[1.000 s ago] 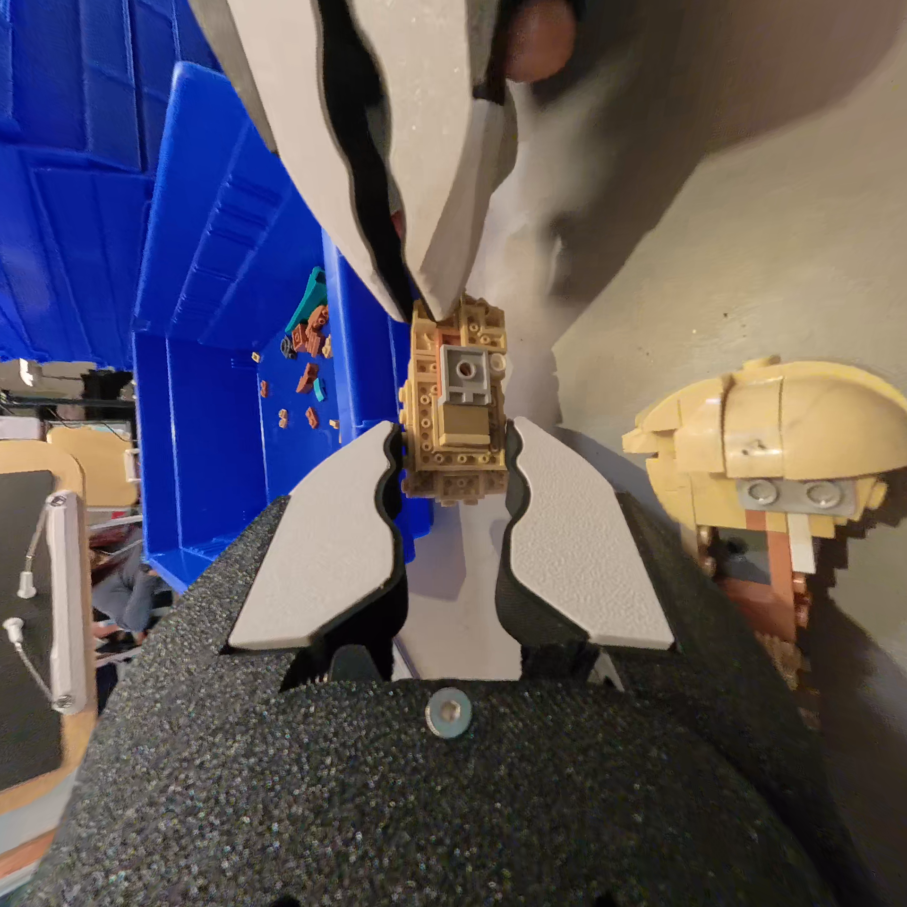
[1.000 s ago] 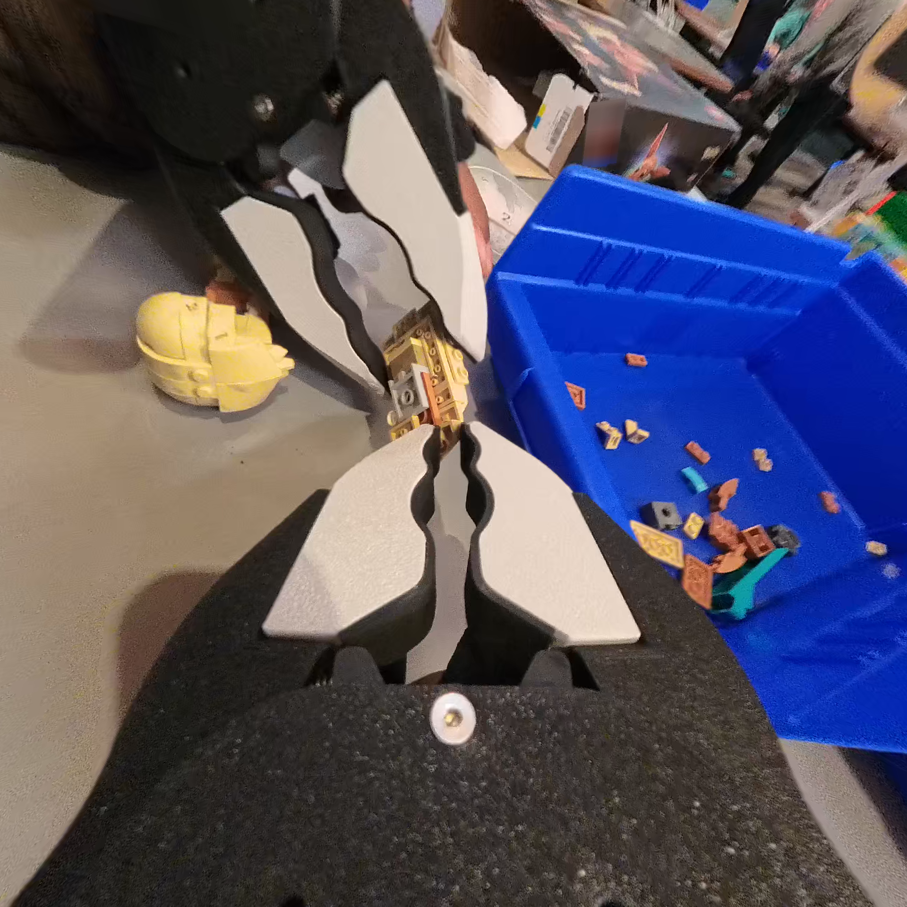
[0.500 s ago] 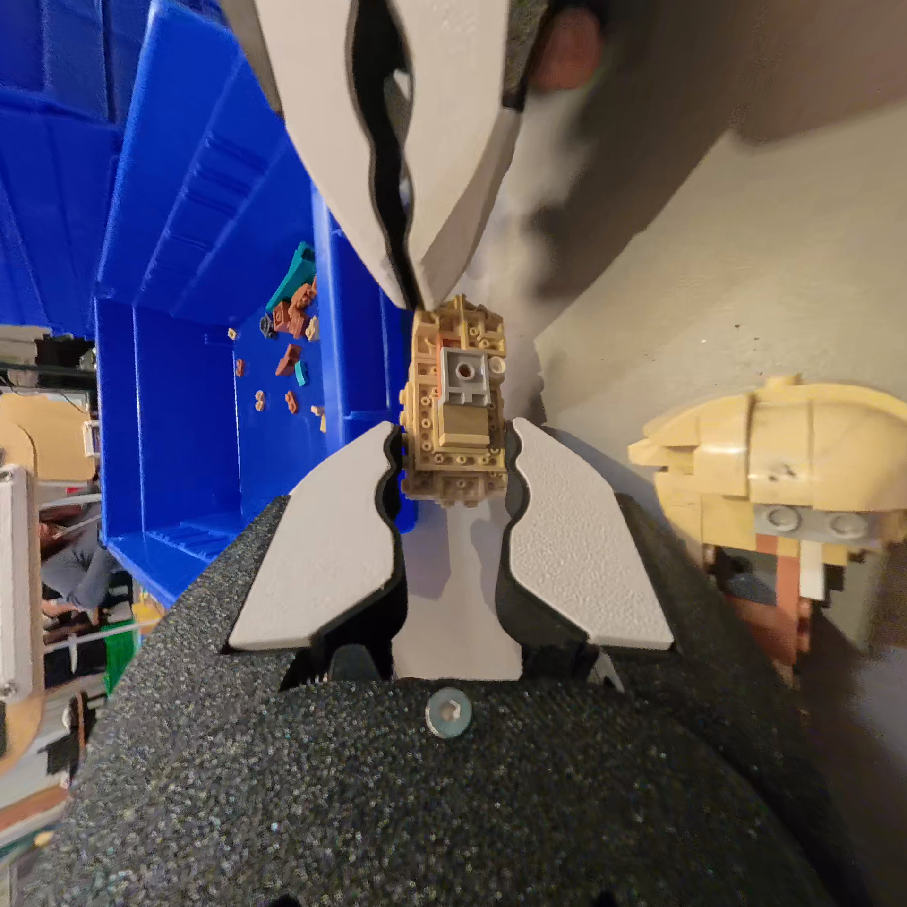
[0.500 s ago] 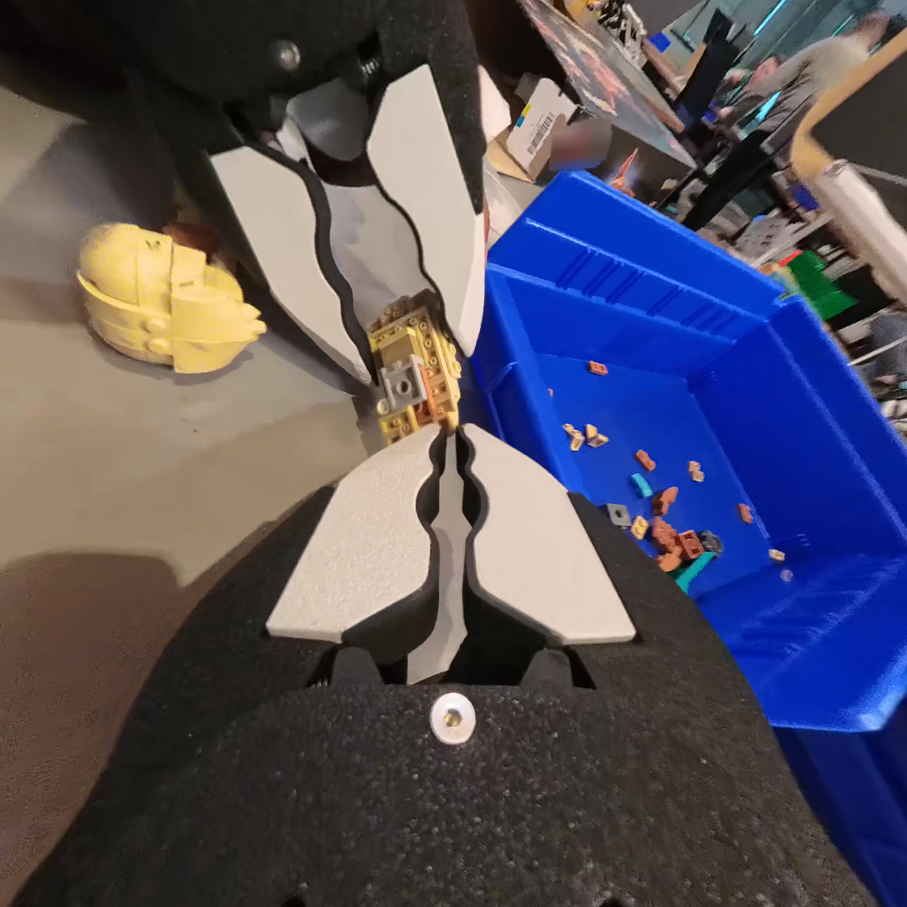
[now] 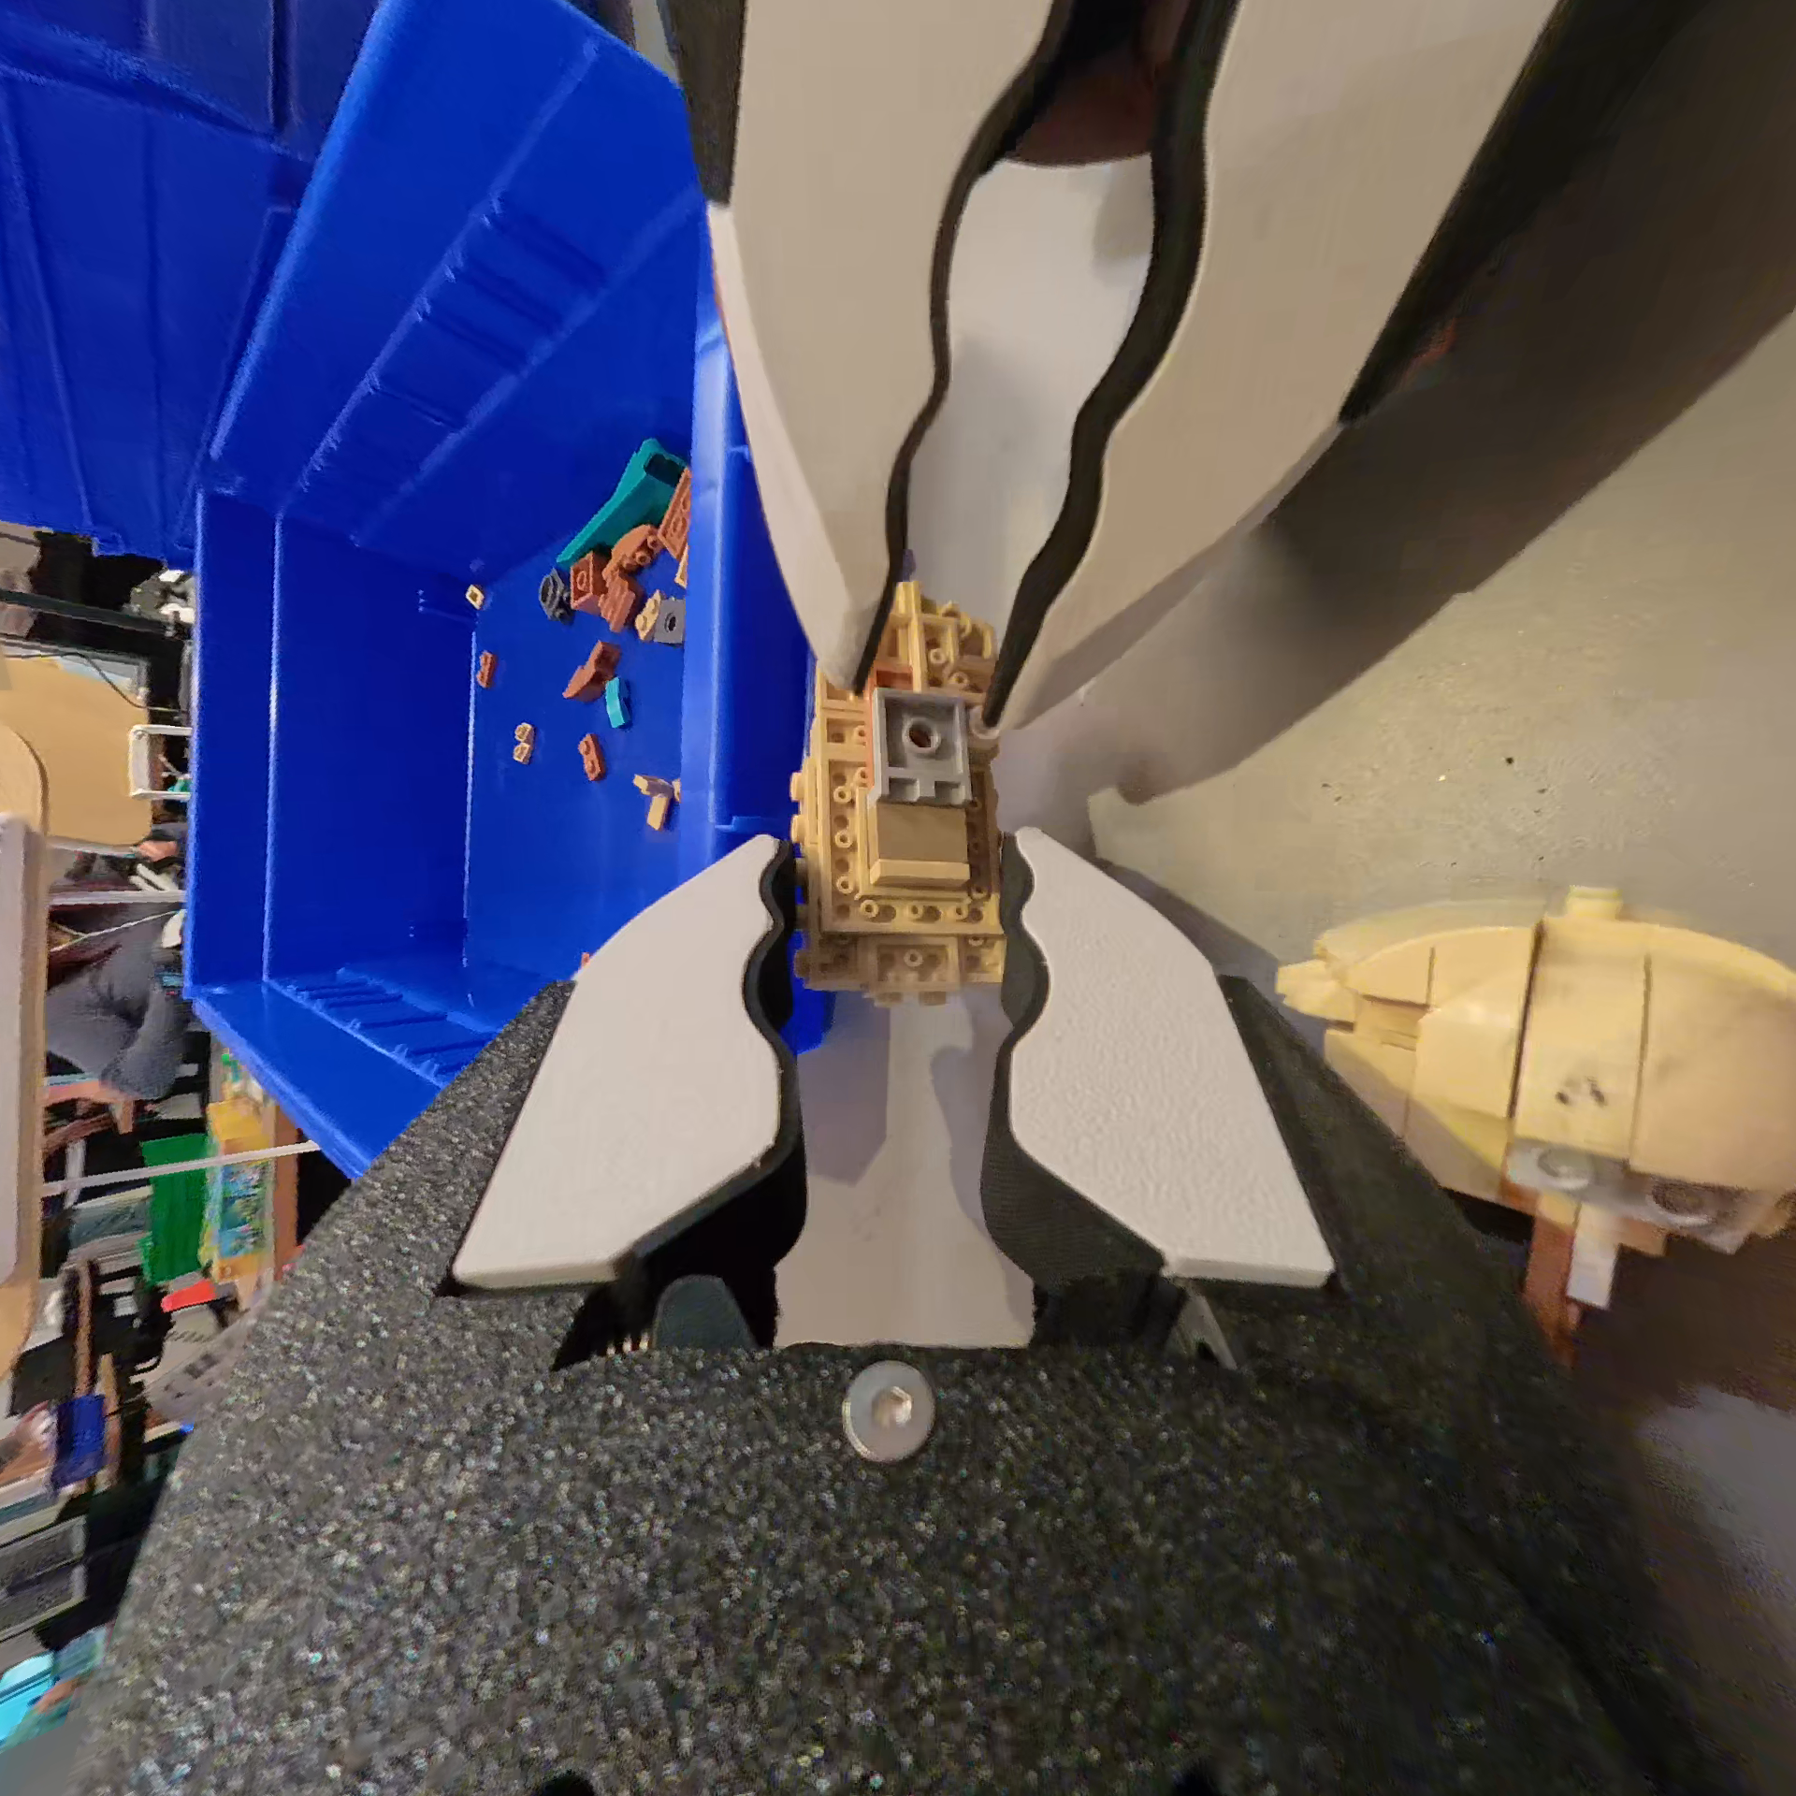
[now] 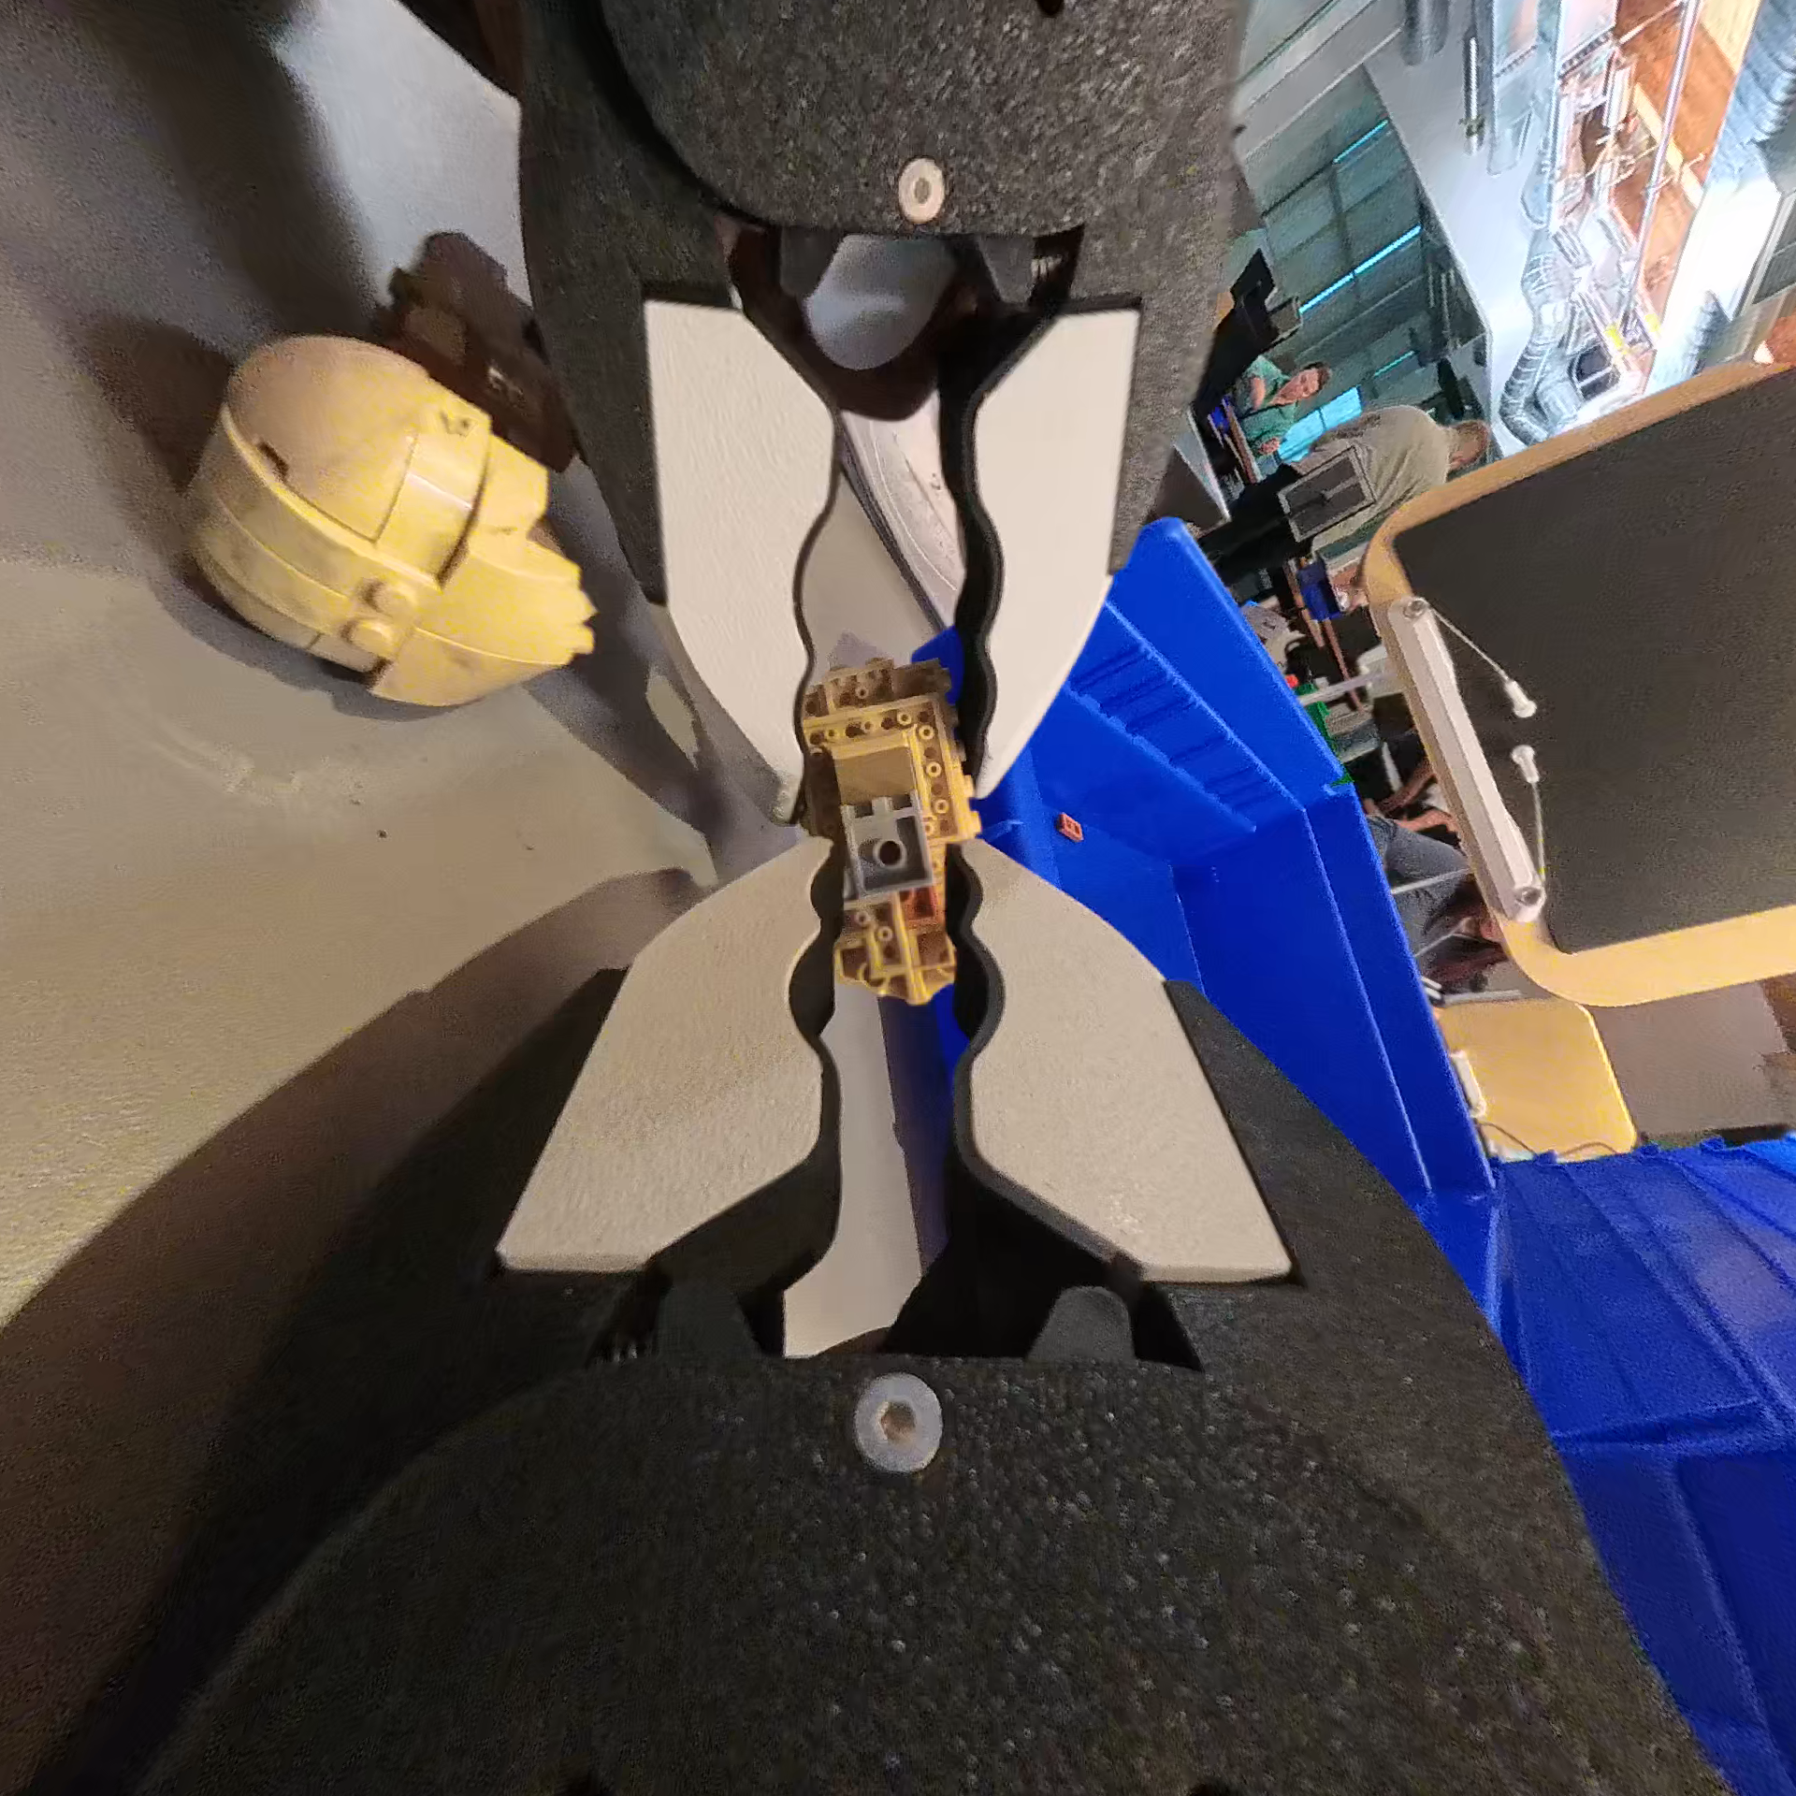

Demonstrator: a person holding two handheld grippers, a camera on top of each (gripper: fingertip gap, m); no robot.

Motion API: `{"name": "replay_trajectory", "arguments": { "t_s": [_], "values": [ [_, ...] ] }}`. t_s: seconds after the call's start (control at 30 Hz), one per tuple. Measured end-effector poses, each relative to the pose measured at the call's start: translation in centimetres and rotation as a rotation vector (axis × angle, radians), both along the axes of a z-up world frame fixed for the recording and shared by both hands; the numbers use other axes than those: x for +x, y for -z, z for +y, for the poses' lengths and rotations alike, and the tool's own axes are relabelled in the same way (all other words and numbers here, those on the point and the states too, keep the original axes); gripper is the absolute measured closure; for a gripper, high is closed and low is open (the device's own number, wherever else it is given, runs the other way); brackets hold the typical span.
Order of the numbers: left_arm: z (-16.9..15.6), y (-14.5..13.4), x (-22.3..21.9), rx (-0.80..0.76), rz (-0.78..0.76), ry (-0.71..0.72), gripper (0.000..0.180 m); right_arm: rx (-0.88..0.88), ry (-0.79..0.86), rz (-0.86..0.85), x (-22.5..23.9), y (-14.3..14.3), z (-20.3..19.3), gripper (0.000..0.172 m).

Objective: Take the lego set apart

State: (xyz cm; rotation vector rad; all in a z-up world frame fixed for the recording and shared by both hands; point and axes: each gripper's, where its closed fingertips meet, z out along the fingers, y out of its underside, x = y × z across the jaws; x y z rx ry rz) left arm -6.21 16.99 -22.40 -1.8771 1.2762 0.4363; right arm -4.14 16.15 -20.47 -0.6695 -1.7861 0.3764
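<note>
— What has changed since a second ago?

— The right gripper (image 5: 923,695) was nearly shut at the tip of the tan brick block (image 5: 899,855); now its fingers have spread and stand on either side of the block's far end.

— And in the left wrist view?

— The left gripper (image 5: 899,909) points straight ahead, both pads pressed against the block's sides, holding it clear of the grey table (image 5: 1555,680). The right gripper comes from the top of the view, nose to nose with it, its tips by the grey piece (image 5: 921,753). The blue bin (image 5: 389,777) with loose bricks (image 5: 612,622) lies left, the cream brick dome (image 5: 1555,1050) right.

— The right wrist view?

— The right gripper (image 6: 894,914) reaches forward, the block (image 6: 889,826) between its fingers, pads close at both sides; I cannot tell whether they press. The left gripper (image 6: 889,768) hangs opposite, clamped on the other end. Dome (image 6: 389,544) at left, bin (image 6: 1215,777) at right.
</note>
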Motion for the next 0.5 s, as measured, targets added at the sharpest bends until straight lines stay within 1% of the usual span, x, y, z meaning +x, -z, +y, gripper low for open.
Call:
{"name": "replay_trajectory", "arguments": {
  "t_s": [0.3,0.4,0.5],
  "values": [
    [0.1,0.02,0.45,0.028,0.076,-0.016,0.14,0.107,0.05,-0.011,-0.45,0.65,0.16,0.153],
    [0.05,-0.13,0.84,0.029,0.053,-0.014,0.14,0.152,0.058,-0.021,-0.58,0.93,0.11,0.15],
    [0.06,-0.2,0.82,0.037,0.069,-0.017,0.14,0.18,0.062,-0.018,-0.62,0.93,0.05,0.15]
  ]
}}
